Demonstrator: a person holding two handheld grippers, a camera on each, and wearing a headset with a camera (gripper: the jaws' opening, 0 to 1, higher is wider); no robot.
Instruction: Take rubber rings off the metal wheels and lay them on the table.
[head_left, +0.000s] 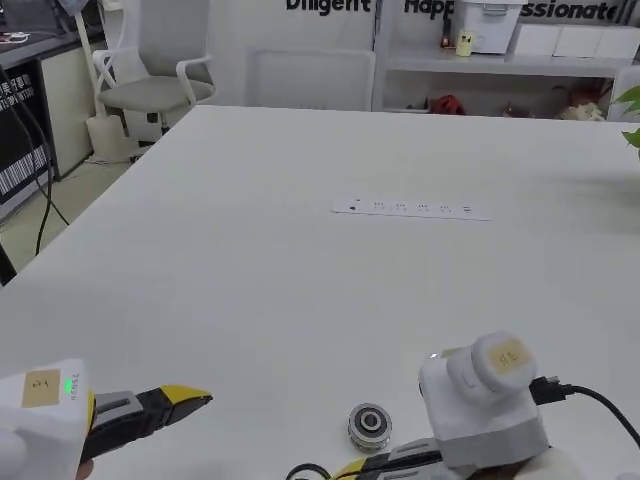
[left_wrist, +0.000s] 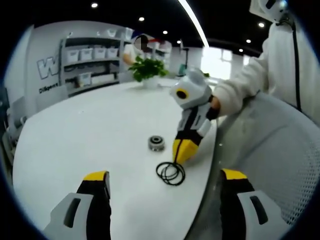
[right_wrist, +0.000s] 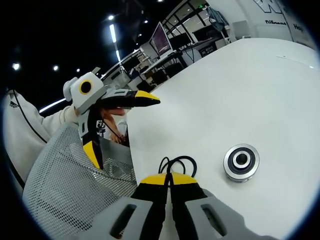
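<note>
At the counter's (head_left: 300, 300) near edge, the right gripper (right_wrist: 167, 179) has its fingers closed, tips down on the black rings (right_wrist: 178, 164) lying flat there. Whether one is nipped I cannot tell, but the pose suits laying a ring down. Just beyond, the wheel (right_wrist: 241, 161) lies flat, apart from them. The left gripper (left_wrist: 165, 176) hovers aside, fingers wide and empty, likely ready to steady the wheel.

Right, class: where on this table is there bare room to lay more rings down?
Bare: the wide stretch between the power strip and the metal wheel, and all beyond the strip. Crowded: the near edge, where wheel, rubber rings, right gripper and left gripper gather.
</note>
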